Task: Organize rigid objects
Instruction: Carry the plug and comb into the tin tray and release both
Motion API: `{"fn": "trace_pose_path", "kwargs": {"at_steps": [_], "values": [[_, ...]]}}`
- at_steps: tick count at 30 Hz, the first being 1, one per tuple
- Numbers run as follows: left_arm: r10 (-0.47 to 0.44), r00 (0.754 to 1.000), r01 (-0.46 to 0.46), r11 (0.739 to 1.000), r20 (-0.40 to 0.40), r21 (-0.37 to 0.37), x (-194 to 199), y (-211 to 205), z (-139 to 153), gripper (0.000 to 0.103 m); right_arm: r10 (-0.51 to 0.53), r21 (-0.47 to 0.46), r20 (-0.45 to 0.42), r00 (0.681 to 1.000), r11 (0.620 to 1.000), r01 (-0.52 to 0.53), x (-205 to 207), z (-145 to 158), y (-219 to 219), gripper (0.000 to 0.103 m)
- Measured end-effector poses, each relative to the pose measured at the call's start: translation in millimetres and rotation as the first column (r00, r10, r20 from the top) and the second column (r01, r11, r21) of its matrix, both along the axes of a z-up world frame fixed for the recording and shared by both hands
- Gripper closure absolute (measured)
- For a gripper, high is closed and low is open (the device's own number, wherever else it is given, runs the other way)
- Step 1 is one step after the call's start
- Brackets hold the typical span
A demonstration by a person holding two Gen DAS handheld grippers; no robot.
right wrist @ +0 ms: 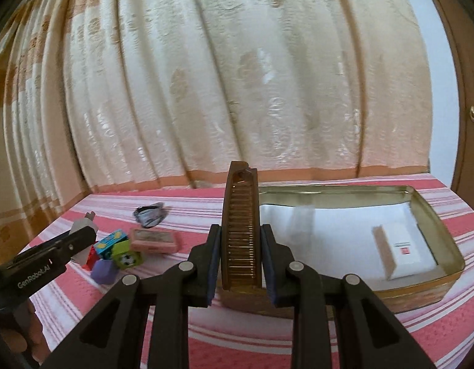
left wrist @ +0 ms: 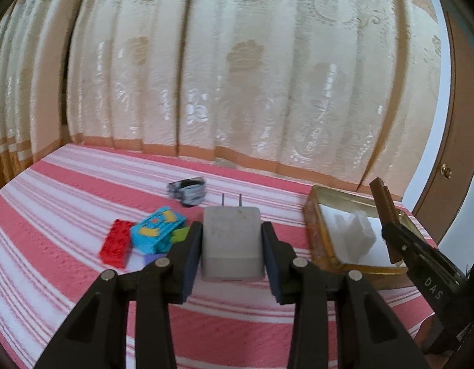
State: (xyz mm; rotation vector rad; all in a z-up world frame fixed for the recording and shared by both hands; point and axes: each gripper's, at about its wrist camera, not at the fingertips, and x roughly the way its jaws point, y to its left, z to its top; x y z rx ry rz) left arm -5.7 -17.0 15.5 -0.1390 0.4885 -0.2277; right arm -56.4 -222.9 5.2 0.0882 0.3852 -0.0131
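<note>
My left gripper (left wrist: 232, 230) is shut on a grey-white charger plug (left wrist: 232, 246), prongs pointing away, held above the striped bedcover. From the right wrist view, that left gripper (right wrist: 83, 235) hangs over the toy pile. The right gripper (right wrist: 240, 233) is shut on a brown comb (right wrist: 240, 209) standing upright, just in front of the open gold tin (right wrist: 436, 230). A white box (right wrist: 399, 252) lies inside the tin. In the left wrist view the right gripper (left wrist: 390, 227) and comb (left wrist: 379, 193) are at the tin's (left wrist: 313, 215) right side.
A red brick (left wrist: 115, 243), blue block (left wrist: 158, 230), green cube (right wrist: 126, 256), purple block (right wrist: 104, 270) and pink case (right wrist: 154, 240) lie clustered at the left. A black-and-white crumpled item (left wrist: 187, 192) lies behind them. A cream curtain (left wrist: 237, 77) hangs at the back, a door (left wrist: 461, 123) at the right.
</note>
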Motion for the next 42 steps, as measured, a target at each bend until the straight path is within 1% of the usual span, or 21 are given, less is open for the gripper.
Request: {"fn": "trace_pose_path", "kwargs": {"at_steps": [7, 10, 12, 16, 21, 23, 27, 32, 37, 39, 42], "values": [[-0.065, 0.998, 0.064, 0.998, 0.022, 0.005, 5, -48, 8, 0.066, -0.061, -0.008, 0.011, 0.998, 0.998, 0.061, -3, 5, -35, 0.076], [-0.097, 0.995, 0.097, 0.995, 0.027, 0.012, 6, -70, 10, 0.066, -0.089, -0.001, 0.014, 0.996, 0.996, 0.089, -4, 7, -53, 0.076], [-0.120, 0.992, 0.119, 0.993, 0.030, 0.020, 7, -86, 10, 0.066, -0.115, -0.012, 0.024, 0.993, 0.993, 0.116, -6, 9, -67, 0.076], [-0.160, 0.987, 0.159, 0.986, 0.023, 0.040, 10, -115, 5, 0.066, -0.174, -0.019, 0.026, 0.984, 0.984, 0.175, -9, 10, -99, 0.076], [-0.183, 0.983, 0.182, 0.982, 0.011, 0.050, 15, -139, 0, 0.066, -0.255, -0.046, 0.034, 0.966, 0.966, 0.256, -17, 13, -140, 0.076], [-0.204, 0.979, 0.203, 0.977, 0.014, 0.061, 15, -151, -2, 0.066, -0.279, -0.061, 0.033, 0.960, 0.958, 0.281, -19, 13, -153, 0.076], [-0.233, 0.973, 0.232, 0.970, 0.007, 0.070, 17, -172, -5, 0.066, -0.312, -0.060, 0.014, 0.950, 0.948, 0.312, -21, 11, -177, 0.076], [-0.277, 0.961, 0.276, 0.958, 0.002, 0.081, 18, -204, -5, 0.066, -0.310, -0.057, -0.008, 0.951, 0.949, 0.309, -15, 8, -186, 0.076], [-0.314, 0.949, 0.315, 0.943, -0.021, 0.106, 20, -237, -10, 0.066, -0.287, -0.106, -0.034, 0.957, 0.954, 0.282, -8, 2, -177, 0.076], [-0.321, 0.947, 0.322, 0.939, -0.030, 0.117, 20, -245, -13, 0.066, -0.293, -0.136, -0.049, 0.955, 0.949, 0.284, -5, -1, -174, 0.076], [-0.320, 0.946, 0.324, 0.937, -0.050, 0.135, 24, -253, -19, 0.066, -0.292, -0.127, -0.071, 0.954, 0.951, 0.281, -3, -4, -175, 0.075]]}}
